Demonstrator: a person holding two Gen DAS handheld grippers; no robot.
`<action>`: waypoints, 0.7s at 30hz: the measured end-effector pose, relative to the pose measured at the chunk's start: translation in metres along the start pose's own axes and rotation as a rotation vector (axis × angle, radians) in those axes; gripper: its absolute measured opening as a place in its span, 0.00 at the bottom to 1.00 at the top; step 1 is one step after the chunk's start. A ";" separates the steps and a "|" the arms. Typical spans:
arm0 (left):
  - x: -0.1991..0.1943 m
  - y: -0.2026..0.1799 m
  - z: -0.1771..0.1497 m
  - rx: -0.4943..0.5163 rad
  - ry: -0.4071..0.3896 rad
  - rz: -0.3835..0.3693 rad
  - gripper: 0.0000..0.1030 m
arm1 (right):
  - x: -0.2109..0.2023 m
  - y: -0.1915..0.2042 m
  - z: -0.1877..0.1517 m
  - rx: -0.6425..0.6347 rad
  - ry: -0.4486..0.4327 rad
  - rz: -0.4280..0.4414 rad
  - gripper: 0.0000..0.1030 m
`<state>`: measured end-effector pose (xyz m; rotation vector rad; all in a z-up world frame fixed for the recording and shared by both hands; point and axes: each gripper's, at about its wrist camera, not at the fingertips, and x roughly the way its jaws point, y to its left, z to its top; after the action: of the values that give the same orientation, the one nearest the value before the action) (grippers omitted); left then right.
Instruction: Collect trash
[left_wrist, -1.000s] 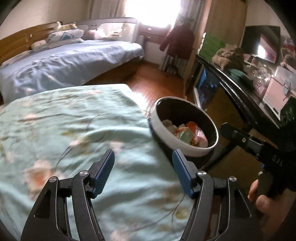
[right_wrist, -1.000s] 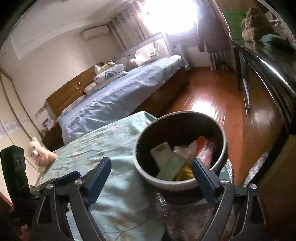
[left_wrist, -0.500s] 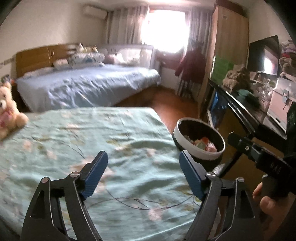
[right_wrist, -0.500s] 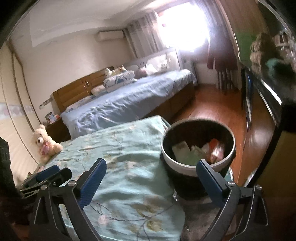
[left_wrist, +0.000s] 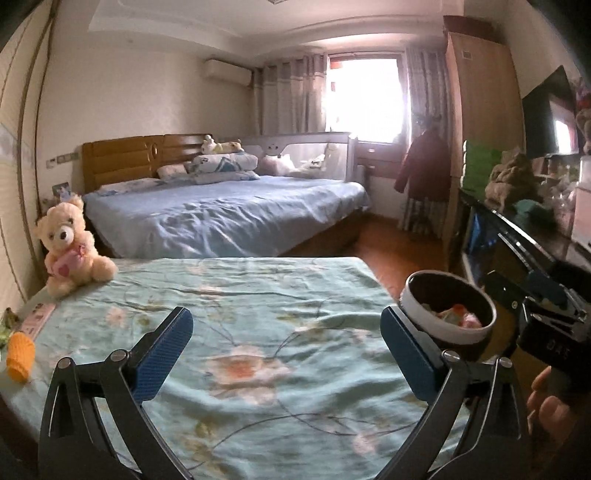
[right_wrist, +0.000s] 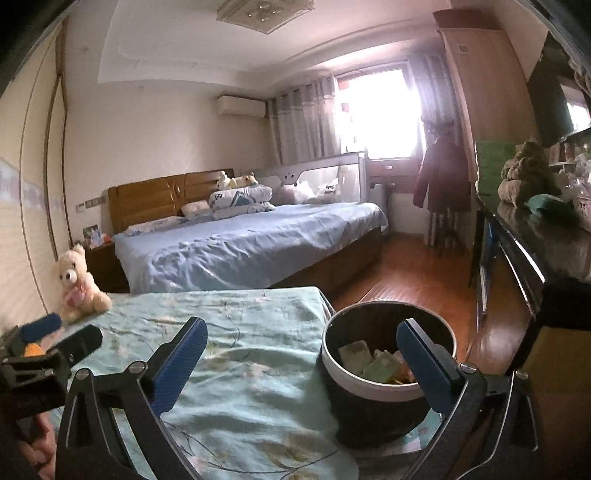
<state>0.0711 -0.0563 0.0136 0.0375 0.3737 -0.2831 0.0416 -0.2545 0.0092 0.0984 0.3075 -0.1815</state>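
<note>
— Blue pads on both tools, yes? How do they stand?

— Blue on all 4 fingers. The left gripper (left_wrist: 286, 350) is spread wide with nothing between its pads, held level above the floral bedspread (left_wrist: 236, 332) and pointing down the room toward the blue bed (left_wrist: 229, 218). The right gripper (right_wrist: 301, 363) is likewise spread wide and holds nothing.

— And the right one's pose?

— Level too, at the bedspread's right edge. Its left finger (right_wrist: 181, 365) shows over the cloth, its right finger (right_wrist: 424, 365) shows in front of the trash bin (right_wrist: 369, 410) — whether it touches the rim I cannot tell.

— Where is the bin?

— On the floor, just beside the bedspread's right corner, upright, dark with a pale rim. In the left wrist view it sits past that gripper's right finger. Inside lies trash (right_wrist: 373, 363): a whitish packet, a green wrapper, something pinkish-red.

— Any hand in sight?

— The right hand (left_wrist: 550, 406) shows at the lower right of the left wrist view, fingers curled around the black handle of its tool.

— What else is on the cloth?

— 1 cream teddy bear (left_wrist: 70, 247) sitting upright at the far left corner, holding a pink heart. Near the left edge lies an orange knitted thing (left_wrist: 20, 356), with a pink strip (left_wrist: 37, 319) just beyond it. Both are well apart from the bin.
</note>
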 end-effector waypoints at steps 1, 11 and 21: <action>0.000 0.000 -0.002 0.003 -0.001 0.000 1.00 | 0.001 0.001 -0.004 0.001 -0.001 -0.003 1.00; -0.003 0.003 -0.006 0.004 -0.022 0.022 1.00 | 0.002 0.005 -0.014 -0.009 -0.019 -0.004 1.00; -0.005 -0.004 -0.003 0.041 -0.021 0.035 1.00 | 0.000 0.005 -0.013 -0.011 -0.020 0.008 1.00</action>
<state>0.0642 -0.0590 0.0129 0.0810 0.3459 -0.2559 0.0386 -0.2478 -0.0028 0.0870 0.2886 -0.1732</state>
